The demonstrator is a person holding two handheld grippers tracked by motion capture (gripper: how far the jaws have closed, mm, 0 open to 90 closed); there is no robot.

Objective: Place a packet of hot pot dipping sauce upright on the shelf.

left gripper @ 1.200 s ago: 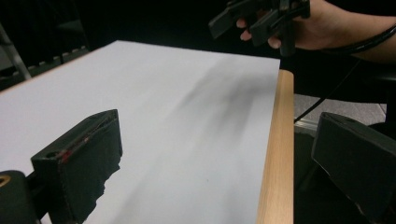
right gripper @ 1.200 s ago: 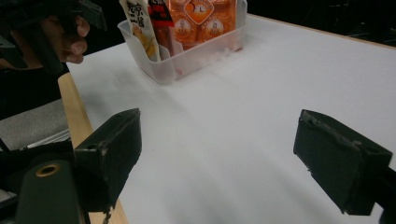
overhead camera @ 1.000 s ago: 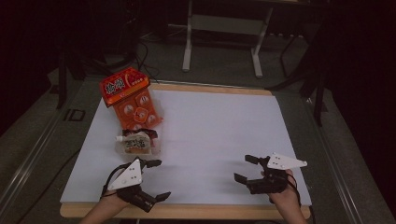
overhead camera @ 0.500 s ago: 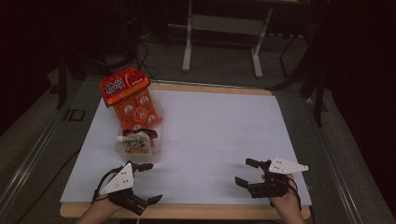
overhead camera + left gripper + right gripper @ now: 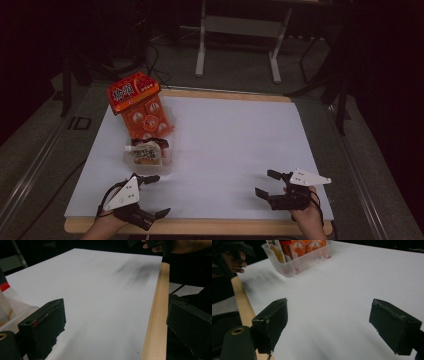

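High view: left gripper (image 5: 152,196) and right gripper (image 5: 266,183) gape, empty, near clear bin (image 5: 131,161)

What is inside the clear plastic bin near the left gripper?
The clear plastic bin holds a pale spouted pouch and orange snack packets. Anything beneath them is covered. The big orange bag lies behind the bin.

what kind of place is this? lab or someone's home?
Likely a lab or recording workspace: a wooden table under a white sheet, metal stand legs on the dark floor behind, and both grippers, left and right.
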